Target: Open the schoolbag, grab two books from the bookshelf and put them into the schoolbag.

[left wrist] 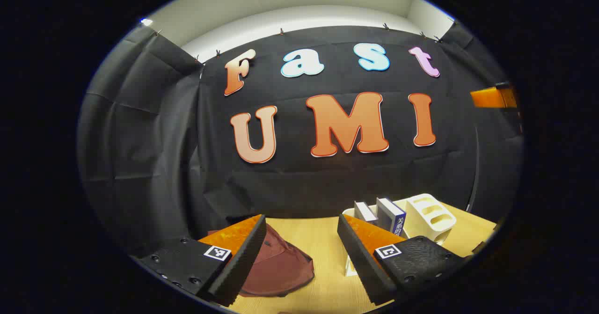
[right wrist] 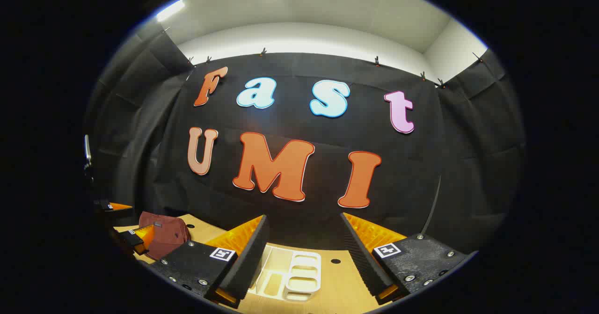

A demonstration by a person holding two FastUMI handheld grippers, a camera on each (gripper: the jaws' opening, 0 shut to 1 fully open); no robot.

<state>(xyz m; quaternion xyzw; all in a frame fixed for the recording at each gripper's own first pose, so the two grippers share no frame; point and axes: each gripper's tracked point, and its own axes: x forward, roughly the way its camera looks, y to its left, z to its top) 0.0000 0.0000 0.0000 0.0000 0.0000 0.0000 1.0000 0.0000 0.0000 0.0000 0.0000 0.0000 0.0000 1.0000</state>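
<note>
Left claw (left wrist: 302, 258) spread wide, pinching nothing, hovering over the wooden surface (left wrist: 323, 239). Just beyond, maroon schoolbag (left wrist: 281, 267) slumped on the left, two books (left wrist: 383, 215) upright in the white bookshelf (left wrist: 428, 218) on the right. Right claw (right wrist: 304, 258) likewise spread, empty, above the bookshelf (right wrist: 299, 269); schoolbag (right wrist: 164, 232) far left.

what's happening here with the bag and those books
A person holds a pair of tongs in each hand over a light wooden table. Both the left tongs and the right tongs are open and hold nothing. The dark red fabric schoolbag lies on the table, untouched. Two books stand upright in the white plastic bookshelf. Nothing has gone into the bag yet.
</note>
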